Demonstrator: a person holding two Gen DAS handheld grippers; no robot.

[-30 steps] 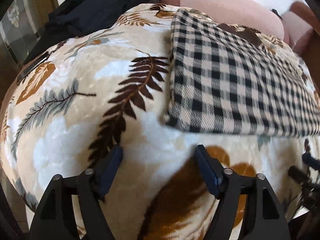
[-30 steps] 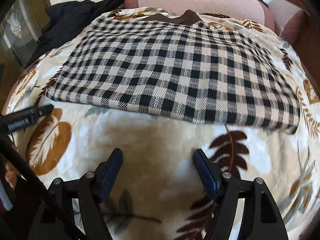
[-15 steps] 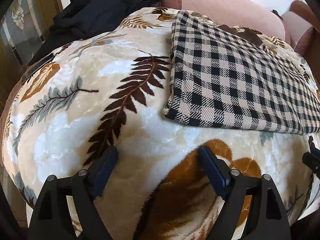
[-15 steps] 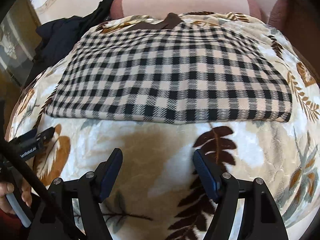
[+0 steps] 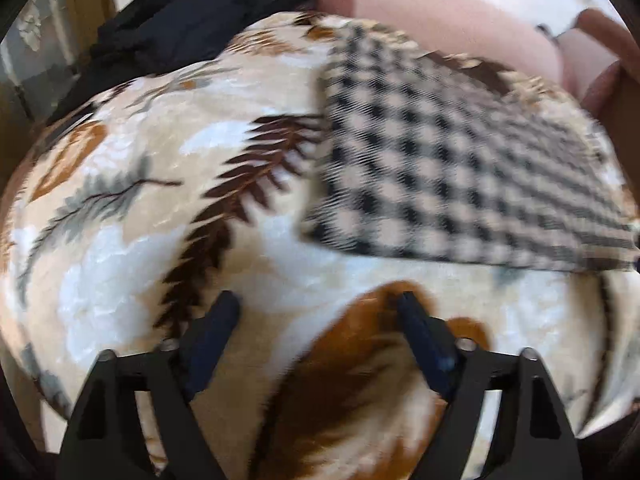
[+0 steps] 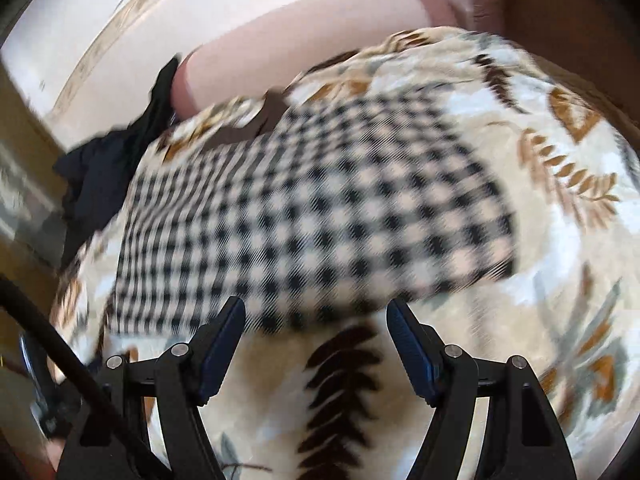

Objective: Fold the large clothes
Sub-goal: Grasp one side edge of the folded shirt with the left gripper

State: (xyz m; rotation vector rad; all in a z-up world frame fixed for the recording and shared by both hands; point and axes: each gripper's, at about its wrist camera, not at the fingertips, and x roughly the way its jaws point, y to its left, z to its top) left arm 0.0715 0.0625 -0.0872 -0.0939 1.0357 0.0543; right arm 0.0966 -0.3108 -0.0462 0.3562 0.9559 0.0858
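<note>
A black-and-cream checked garment [image 5: 452, 160] lies folded into a flat rectangle on a cream blanket with leaf prints [image 5: 132, 248]. In the right wrist view the same checked garment [image 6: 312, 216] fills the middle, tilted. My left gripper [image 5: 318, 304] hovers over the blanket, near the garment's left front corner; its jaws are closing with nothing between them. My right gripper [image 6: 316, 310] stands open just in front of the garment's near edge, holding nothing. Both views are motion-blurred.
A heap of dark clothes [image 5: 180, 12] lies at the blanket's back left. A pink sofa back [image 5: 440, 12] runs behind the blanket. The left gripper's black frame and a cable [image 6: 60, 360] show at the lower left of the right wrist view.
The right gripper has rolled and moved, so the garment now looks tilted and closer to its fingers. The left gripper's jaws widened, then narrowed; it stays in place.
</note>
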